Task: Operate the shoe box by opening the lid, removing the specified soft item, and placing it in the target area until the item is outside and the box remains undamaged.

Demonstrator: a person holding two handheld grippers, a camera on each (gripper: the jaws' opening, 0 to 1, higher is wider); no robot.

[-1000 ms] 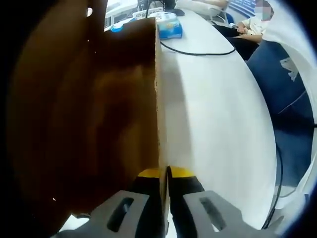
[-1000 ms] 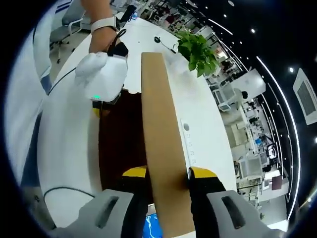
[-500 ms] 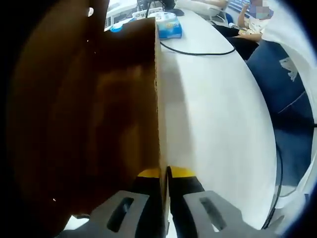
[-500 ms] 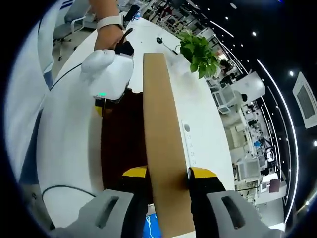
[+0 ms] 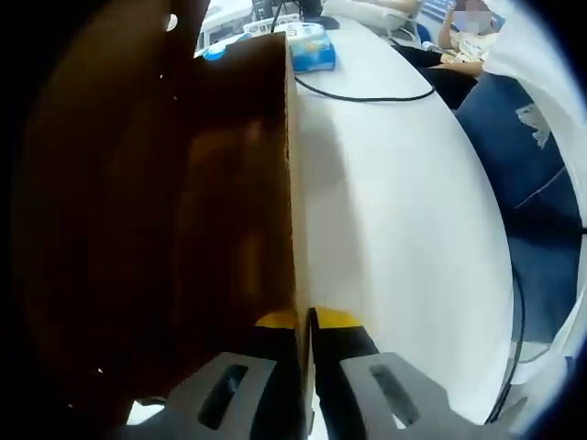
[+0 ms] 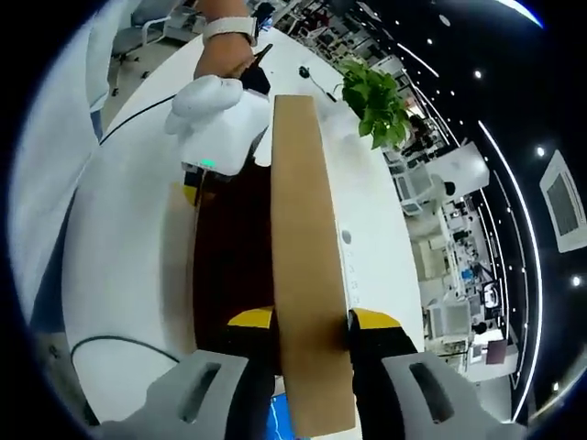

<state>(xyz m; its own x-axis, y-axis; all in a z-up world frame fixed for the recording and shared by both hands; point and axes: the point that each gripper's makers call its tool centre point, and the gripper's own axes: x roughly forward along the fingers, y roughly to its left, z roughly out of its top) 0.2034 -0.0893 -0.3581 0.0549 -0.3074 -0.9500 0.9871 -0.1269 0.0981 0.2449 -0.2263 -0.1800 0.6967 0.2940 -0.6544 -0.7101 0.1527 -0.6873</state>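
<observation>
A brown cardboard shoe box (image 5: 183,211) stands on the white table (image 5: 404,238). My left gripper (image 5: 305,321) is shut on the thin top edge of the box's side wall (image 5: 292,183). My right gripper (image 6: 310,321) is shut on the raised lid (image 6: 301,211), whose brown flap runs up between its jaws. Below the lid the box's inside (image 6: 229,266) is dark, and nothing in it can be made out. In the right gripper view the left gripper's white housing (image 6: 220,128), with a green light, sits at the box's far end, held by a hand wearing a watch (image 6: 227,29).
A blue tissue pack (image 5: 310,50) and a black cable (image 5: 367,96) lie on the table beyond the box. A person sits at the far end (image 5: 459,46). A green plant (image 6: 371,92) stands past the lid. Blue fabric (image 5: 523,165) lies beside the table's right edge.
The right gripper view has swung a little with the lid, so the left gripper and the hand sit higher and further right in it. The box's inside looks darker in the left gripper view.
</observation>
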